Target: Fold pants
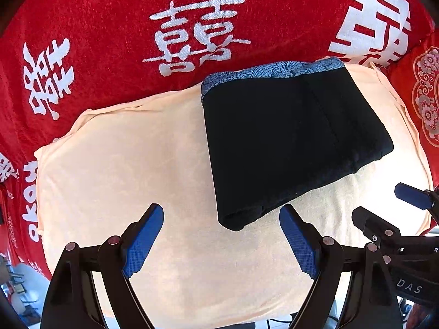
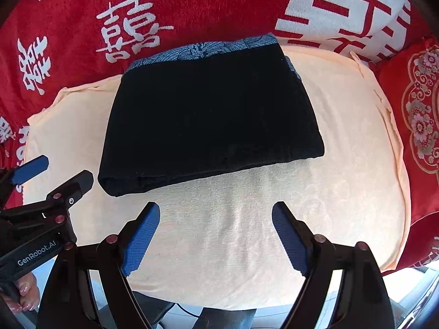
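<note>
Folded pants [image 2: 208, 120] lie on towel [image 2: 274, 219], toward its far edge; towel on blanket [image 2: 205, 5]; cushion [image 2: 419, 115] right of towel.

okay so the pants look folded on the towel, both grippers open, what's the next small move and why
Probably lift both grippers clear and stop. The pants already lie as a compact rectangle on the towel, edges roughly even. The left gripper and right gripper hang open and empty on the near side, touching nothing. If anything, press the thicker near-left corner flat.
</note>
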### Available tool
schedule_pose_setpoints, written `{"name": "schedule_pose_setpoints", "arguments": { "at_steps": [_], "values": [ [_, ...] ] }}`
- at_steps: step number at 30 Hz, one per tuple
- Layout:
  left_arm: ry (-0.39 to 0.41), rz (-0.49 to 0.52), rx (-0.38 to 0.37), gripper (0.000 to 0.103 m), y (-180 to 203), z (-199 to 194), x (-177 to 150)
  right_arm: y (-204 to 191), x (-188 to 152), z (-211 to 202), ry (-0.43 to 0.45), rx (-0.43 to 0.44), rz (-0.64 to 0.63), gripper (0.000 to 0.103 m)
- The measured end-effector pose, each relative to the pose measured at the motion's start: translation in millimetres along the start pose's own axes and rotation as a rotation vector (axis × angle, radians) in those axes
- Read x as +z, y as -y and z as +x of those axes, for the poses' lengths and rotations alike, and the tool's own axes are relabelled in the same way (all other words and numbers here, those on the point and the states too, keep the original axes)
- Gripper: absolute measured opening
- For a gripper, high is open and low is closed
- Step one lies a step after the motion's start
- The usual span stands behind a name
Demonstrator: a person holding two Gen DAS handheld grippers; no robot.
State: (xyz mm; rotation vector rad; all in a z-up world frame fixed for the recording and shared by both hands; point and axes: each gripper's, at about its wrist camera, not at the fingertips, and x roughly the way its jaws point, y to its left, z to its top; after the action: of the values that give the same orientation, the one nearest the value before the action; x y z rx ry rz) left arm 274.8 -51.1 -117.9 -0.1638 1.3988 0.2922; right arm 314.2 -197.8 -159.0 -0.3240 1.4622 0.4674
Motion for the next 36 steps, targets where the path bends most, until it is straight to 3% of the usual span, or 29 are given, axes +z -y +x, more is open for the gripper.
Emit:
{"name": "schedule_pose_setpoints", "arguments": {
  "at_steps": [13,36],
  "values": [
    [-0.014,0.025,-0.016,0.087,1.2,7.4,1.5,-0.2,-5.5,1.1,0.007,-0.014,0.028,0.086],
    [-0.055,-0.072,0.005,0.087,8.3,31.7,18.7,15.9,24.3,25.0,-0.045,-0.046,-0.086,0.086]
  ]
}}
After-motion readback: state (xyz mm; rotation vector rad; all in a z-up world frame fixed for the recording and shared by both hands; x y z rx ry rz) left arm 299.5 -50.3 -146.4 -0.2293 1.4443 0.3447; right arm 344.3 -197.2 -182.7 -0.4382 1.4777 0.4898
